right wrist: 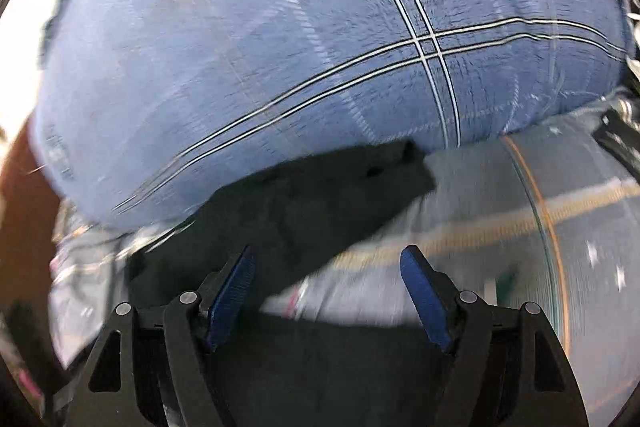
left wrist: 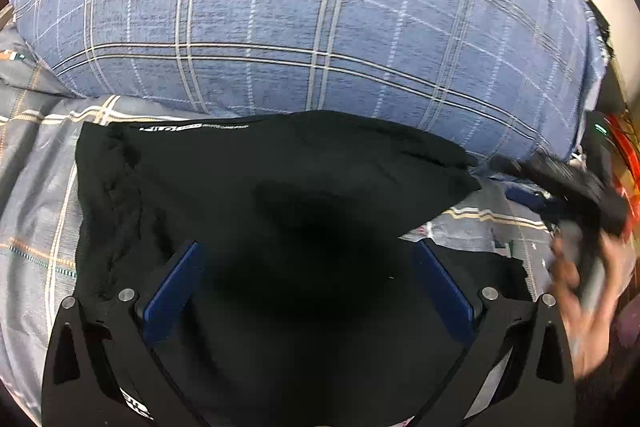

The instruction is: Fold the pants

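Black pants (left wrist: 280, 195) lie partly folded on the bed, the waistband with white lettering at the far left edge. My left gripper (left wrist: 308, 259) is open and empty, its blue pads spread just above the black cloth. In the right wrist view, which is blurred by motion, a corner of the pants (right wrist: 320, 195) lies ahead, against the pillow. My right gripper (right wrist: 328, 259) is open and empty above the pants' edge and the sheet. The right gripper and the hand holding it also show blurred at the right of the left wrist view (left wrist: 576, 195).
A large blue plaid pillow (left wrist: 304, 7) lies just behind the pants and fills the far side, also in the right wrist view (right wrist: 280, 47). A grey striped bedsheet (left wrist: 36, 187) surrounds the pants. Dark and red objects (left wrist: 612, 147) sit at the far right edge.
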The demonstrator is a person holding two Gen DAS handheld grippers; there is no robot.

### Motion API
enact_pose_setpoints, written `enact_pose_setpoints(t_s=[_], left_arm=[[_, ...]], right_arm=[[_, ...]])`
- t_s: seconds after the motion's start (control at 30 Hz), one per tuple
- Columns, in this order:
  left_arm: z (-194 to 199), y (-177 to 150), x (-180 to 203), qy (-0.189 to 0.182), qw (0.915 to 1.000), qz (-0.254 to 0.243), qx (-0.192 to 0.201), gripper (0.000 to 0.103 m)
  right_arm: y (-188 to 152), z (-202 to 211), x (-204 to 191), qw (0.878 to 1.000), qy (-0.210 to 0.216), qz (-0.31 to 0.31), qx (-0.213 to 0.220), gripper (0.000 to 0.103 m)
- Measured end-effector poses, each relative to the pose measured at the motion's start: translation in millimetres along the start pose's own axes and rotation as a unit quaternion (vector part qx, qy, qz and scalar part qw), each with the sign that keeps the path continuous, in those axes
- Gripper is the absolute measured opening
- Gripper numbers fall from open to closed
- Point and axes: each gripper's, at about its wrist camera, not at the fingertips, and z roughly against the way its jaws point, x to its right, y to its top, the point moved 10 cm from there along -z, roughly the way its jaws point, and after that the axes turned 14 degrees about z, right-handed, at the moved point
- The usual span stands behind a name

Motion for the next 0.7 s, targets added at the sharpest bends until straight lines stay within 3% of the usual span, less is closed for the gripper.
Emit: enact_pose_setpoints(t_s=[0.17,0.23,0.27,0.4,0.47,0.5,0.6,0.7], left_arm=[[2.2,4.5,-10.4,-0.011,0.9996,0.026,-0.006,0.103],[1.0,4.0,-13.0,-0.01,0.9994,0.031,-0.009,0.103],[0.8,3.6,-13.4,-0.011,0.9993,0.033,-0.01,0.103],[1.6,4.1,-11.5,-0.013,0.9993,0.034,-0.009,0.103],[2.6,4.6,-10.8,-0.008,0.9996,0.027,-0.003,0.103],[3.2,4.9,-11.0,-0.006,0.9997,0.025,-0.001,0.103],[6.6,5.1,-12.0,0.001,0.9998,0.017,0.008,0.103],[10.7,4.4,-12.0,-0.001,0.9998,0.016,0.014,0.103]], right_arm=[[25.1,-63.4,27.9,0.993,0.022,-0.112,-0.033,0.058],[26.5,-74.0,35.1,0.99,0.012,-0.132,-0.041,0.056],[26.4,-79.2,39.9,0.988,0.011,-0.151,-0.042,0.05],[30.6,-80.3,48.6,0.98,0.029,-0.194,-0.026,0.043],[33.6,-80.4,47.2,0.981,0.026,-0.188,-0.031,0.02],[34.2,-80.3,43.7,0.983,0.024,-0.18,-0.036,0.016],[34.2,-73.6,39.1,0.983,0.019,-0.179,-0.038,0.016],[33.7,-68.2,41.7,0.976,0.028,-0.214,-0.034,0.039]])
